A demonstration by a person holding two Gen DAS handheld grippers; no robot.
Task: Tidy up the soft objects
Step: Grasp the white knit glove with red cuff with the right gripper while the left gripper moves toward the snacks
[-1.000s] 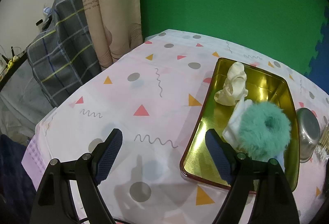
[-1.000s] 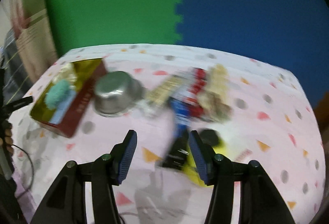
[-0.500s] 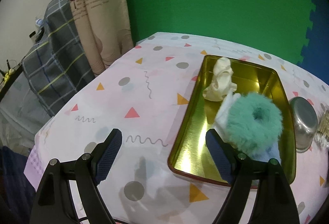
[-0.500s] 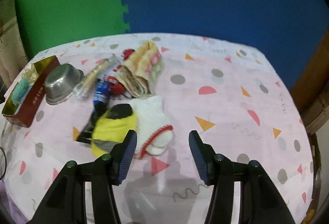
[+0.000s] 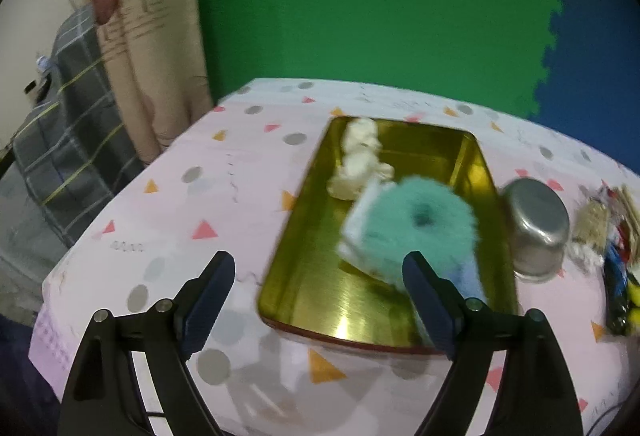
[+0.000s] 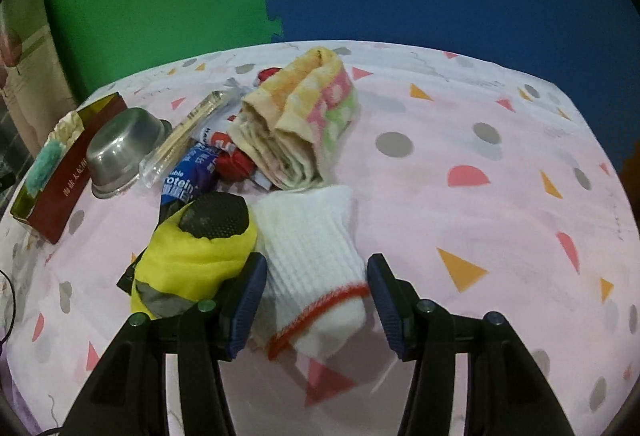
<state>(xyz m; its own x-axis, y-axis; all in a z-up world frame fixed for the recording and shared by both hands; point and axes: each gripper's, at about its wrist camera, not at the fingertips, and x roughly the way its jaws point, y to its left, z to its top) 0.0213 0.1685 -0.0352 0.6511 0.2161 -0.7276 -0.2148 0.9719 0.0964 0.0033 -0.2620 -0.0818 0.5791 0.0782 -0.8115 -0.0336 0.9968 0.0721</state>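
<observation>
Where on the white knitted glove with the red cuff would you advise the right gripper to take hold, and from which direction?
Grip the white glove across its red-trimmed cuff end, coming straight down from above. That end lies nearest, already between the open fingers of the right gripper, and is narrow enough to span. The left finger sits close to the yellow cloth alongside, so keep the pinch on the glove alone.

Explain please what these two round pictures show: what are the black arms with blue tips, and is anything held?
They are two hand-held grippers; a camera on each looks forward along its fingers. The left gripper hovers open and empty before a gold rectangular metal tray holding a fluffy teal ring and a cream cloth. The right gripper has open jaws on both sides of a white knitted glove with red cuff, not yet closed on it. Beside it lie a yellow cloth and a folded colourful towel.
</observation>
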